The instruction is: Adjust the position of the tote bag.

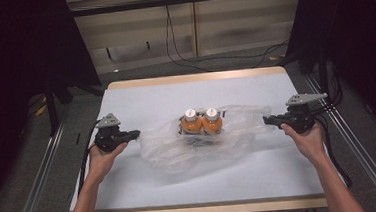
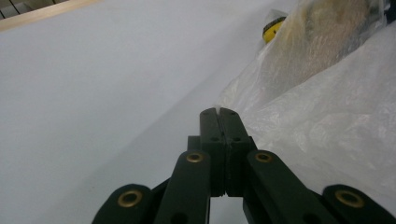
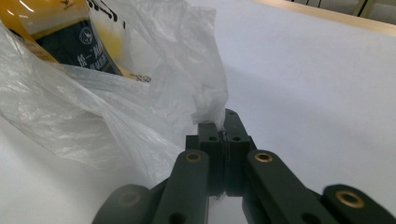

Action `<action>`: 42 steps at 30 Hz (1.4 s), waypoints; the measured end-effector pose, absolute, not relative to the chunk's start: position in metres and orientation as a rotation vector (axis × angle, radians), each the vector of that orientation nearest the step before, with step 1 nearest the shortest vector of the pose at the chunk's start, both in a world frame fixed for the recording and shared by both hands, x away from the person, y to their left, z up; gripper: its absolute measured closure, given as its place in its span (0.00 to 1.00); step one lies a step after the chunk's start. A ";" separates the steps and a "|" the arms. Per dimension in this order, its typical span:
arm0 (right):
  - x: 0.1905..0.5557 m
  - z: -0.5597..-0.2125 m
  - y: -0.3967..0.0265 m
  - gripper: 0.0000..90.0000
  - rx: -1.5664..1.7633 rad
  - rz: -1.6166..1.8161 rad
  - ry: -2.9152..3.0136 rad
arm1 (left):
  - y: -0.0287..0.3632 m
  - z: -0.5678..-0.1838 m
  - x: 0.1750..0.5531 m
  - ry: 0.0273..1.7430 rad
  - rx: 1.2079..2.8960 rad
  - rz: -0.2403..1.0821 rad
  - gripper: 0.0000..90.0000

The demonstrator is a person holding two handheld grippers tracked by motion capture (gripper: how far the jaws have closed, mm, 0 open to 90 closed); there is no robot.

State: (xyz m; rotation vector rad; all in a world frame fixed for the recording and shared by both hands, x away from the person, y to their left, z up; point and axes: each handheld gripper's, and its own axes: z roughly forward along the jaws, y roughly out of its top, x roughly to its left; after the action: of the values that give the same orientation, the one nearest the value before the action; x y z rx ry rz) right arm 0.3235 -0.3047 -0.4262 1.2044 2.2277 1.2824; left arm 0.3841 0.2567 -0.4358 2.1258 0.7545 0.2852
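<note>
Clear plastic bag point(image 1: 198, 140) lay crumpled mid-table on the white table cover point(image 1: 140, 97), long axis running left-right, stretched between the two grippers. Its right end tapered to a thin point aimed at the right gripper; its left end was broader and aimed at the left gripper.

Two orange bottles point(image 1: 202, 122) with white caps stood upright side by side, touching, at the far-middle part of the bag, caps pointing up; whether they sat fully inside the film could not be told. In the right gripper view one orange bottle point(image 3: 60, 32) with a dark label showed through the film.

Left gripper point(image 1: 134, 134) sat at the left of the table, held in the left hand point(image 1: 102, 159), jaws pointing right toward the bag. In the left gripper view point(image 2: 219, 112) the jaws were pressed together, tips right at the bag point(image 2: 327, 126) edge; a sliver of film appeared at the tips, but a real pinch could not be told.

Right gripper point(image 1: 267, 121) sat at the right, held in the right hand point(image 1: 308, 140), jaws pointing left. In the right gripper view point(image 3: 223, 122) the jaws were clamped together on a twisted corner of the bag point(image 3: 187, 70), film rising out of the seam between them.

Both grippers lay level, low over the cover, well apart with the bag between.
</note>
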 end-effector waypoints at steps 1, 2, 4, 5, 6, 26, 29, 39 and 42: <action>0.324 -0.427 -0.304 0.99 1.202 1.275 2.234 | 0.255 -0.437 0.384 0.757 2.135 0.287 1.00; 0.324 -0.428 -0.304 0.99 1.206 1.270 2.242 | 0.255 -0.438 0.384 0.760 2.144 0.284 1.00; 0.324 -0.431 -0.303 0.99 1.210 1.255 2.261 | 0.256 -0.441 0.385 0.766 2.152 0.273 1.00; 0.324 -0.433 -0.302 0.99 1.212 1.250 2.273 | 0.258 -0.442 0.386 0.761 2.155 0.273 1.00; 0.325 -0.435 -0.302 0.99 1.212 1.243 2.290 | 0.259 -0.444 0.387 0.763 2.152 0.268 1.00; 0.333 -0.468 -0.295 0.99 1.263 1.115 2.418 | 0.257 -0.467 0.389 0.798 2.236 0.196 1.00; 0.332 -0.474 -0.294 0.99 1.260 1.093 2.432 | 0.257 -0.471 0.389 0.799 2.254 0.179 1.00; 0.328 -0.481 -0.294 0.87 1.260 1.072 2.434 | 0.259 -0.476 0.388 0.806 2.253 0.182 0.94; 0.327 -0.477 -0.297 0.73 1.265 1.117 2.383 | 0.262 -0.471 0.388 0.808 2.208 0.185 0.79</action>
State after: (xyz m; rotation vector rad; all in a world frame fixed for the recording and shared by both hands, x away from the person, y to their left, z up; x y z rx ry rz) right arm 0.3271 -0.2967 -0.4767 1.2653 2.3829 1.1169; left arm 0.3878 0.2615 -0.4709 2.2080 0.8075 0.1848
